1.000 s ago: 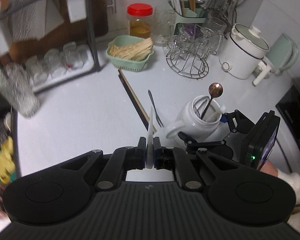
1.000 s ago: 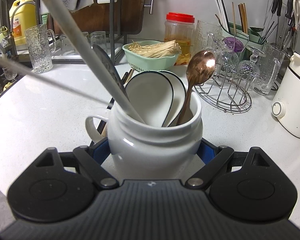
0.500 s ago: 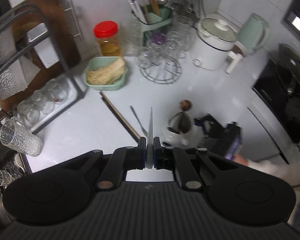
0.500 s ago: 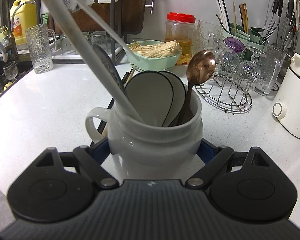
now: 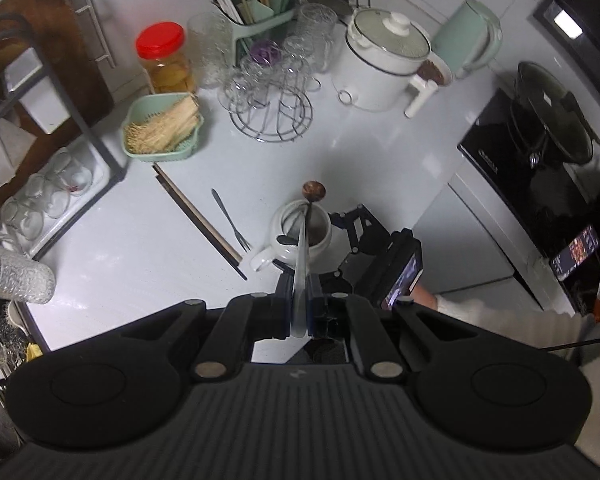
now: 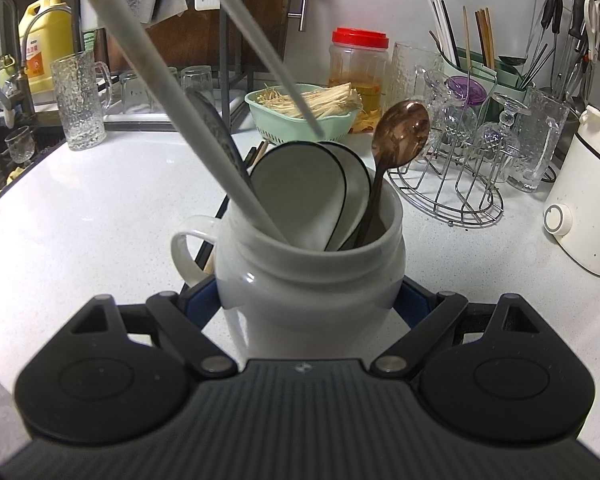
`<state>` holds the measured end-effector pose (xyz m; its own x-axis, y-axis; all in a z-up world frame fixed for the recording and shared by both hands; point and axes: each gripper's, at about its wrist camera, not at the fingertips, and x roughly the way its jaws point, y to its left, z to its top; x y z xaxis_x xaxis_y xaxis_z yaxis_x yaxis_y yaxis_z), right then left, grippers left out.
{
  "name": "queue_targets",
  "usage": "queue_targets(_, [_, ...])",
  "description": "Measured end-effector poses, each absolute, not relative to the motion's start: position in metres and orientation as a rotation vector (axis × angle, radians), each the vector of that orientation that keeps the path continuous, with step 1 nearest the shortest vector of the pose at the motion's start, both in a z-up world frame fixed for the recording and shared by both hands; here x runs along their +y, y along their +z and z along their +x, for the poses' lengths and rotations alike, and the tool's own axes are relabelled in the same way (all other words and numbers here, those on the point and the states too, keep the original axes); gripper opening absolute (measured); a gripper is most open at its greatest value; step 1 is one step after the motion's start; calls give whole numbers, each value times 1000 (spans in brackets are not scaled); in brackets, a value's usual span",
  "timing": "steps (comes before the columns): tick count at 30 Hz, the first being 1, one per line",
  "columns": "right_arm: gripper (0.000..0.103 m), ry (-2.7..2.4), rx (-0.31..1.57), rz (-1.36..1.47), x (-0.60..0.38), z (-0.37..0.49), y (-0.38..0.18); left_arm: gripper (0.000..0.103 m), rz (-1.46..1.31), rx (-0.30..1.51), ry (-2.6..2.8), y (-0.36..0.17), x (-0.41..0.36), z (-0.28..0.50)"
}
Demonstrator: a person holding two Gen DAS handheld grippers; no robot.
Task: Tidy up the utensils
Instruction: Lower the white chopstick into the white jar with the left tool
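Left hand-held gripper [image 5: 298, 308] clamped on a long flat pale utensil [image 5: 301, 256], held above the white glazed ceramic jar [image 5: 300, 232]; right hand-held gripper [image 6: 310, 300] clamped around that jar on the white speckled worktop [image 5: 140, 248].
Aim the tip at the open gap beside the copper spoon [image 6: 400, 140], lower straight, release once inside. Steel fork [image 5: 230, 218] and dark wooden chopsticks [image 5: 198, 218] lie loose on the worktop beside the jar.
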<state>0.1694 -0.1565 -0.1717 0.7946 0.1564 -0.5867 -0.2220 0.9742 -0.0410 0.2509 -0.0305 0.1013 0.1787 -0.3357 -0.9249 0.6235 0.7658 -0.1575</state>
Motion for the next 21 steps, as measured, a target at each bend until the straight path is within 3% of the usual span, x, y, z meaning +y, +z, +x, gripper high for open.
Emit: queue_targets(21, [91, 193, 609, -118, -155, 168, -172, 8, 489, 1276, -801, -7, -100, 291])
